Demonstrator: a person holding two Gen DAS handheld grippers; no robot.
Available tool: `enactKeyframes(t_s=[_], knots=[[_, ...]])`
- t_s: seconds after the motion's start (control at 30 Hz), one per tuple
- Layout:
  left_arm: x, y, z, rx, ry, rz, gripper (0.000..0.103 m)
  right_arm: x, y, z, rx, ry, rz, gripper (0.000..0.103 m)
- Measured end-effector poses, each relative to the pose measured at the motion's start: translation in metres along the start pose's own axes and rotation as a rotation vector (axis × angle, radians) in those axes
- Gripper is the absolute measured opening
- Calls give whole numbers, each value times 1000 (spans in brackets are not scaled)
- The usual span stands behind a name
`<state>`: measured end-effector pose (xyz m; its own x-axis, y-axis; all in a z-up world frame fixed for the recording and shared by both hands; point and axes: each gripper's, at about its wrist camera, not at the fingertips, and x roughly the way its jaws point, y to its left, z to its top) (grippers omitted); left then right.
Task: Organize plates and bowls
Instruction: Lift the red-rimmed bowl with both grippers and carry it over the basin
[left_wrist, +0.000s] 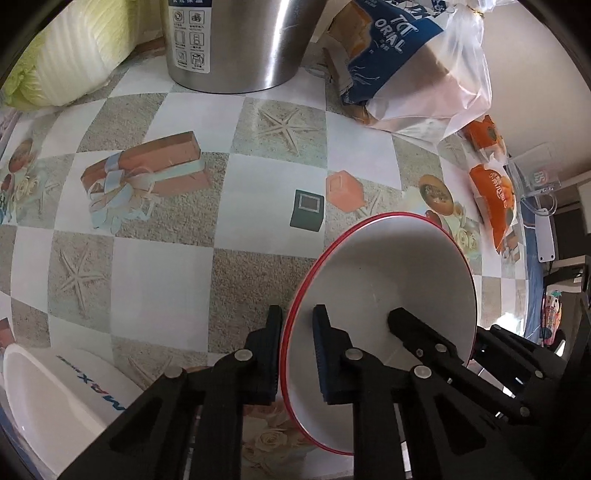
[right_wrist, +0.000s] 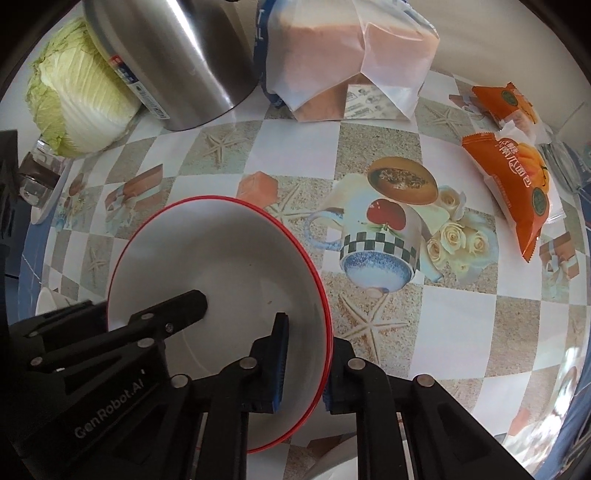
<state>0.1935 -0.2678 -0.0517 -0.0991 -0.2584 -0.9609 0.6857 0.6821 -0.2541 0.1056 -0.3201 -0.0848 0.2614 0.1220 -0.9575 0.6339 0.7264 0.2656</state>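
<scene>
A white bowl with a red rim (left_wrist: 399, 273) is held above the table between both grippers; it also shows in the right wrist view (right_wrist: 221, 258). My left gripper (left_wrist: 297, 332) straddles the bowl's left rim, one finger outside and one inside, with small gaps to the wall. My right gripper (right_wrist: 308, 354) straddles the opposite rim the same way. Each view shows the other gripper's finger inside the bowl. A white plate (left_wrist: 48, 402) lies at the lower left of the left wrist view.
A steel pot (left_wrist: 236, 40) stands at the back, a cabbage (right_wrist: 77, 96) to its left, a bagged bread loaf (right_wrist: 343, 59) to its right. Orange snack packets (right_wrist: 513, 184) lie at the right. The tablecloth (left_wrist: 147, 273) has printed pictures.
</scene>
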Motion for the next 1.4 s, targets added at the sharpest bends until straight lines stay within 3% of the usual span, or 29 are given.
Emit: enactKeyframes(t_s=[0.6, 0.97, 1.4], knots=[[-10, -9, -6, -6, -24, 17, 15, -10, -4, -3, 14, -14, 12, 16], [-54, -15, -17, -5, -62, 25, 15, -48, 0, -4, 5, -49, 21, 16], [-108, -20, -54, -6, -99, 41, 15, -106, 21, -38, -27, -82, 28, 16]])
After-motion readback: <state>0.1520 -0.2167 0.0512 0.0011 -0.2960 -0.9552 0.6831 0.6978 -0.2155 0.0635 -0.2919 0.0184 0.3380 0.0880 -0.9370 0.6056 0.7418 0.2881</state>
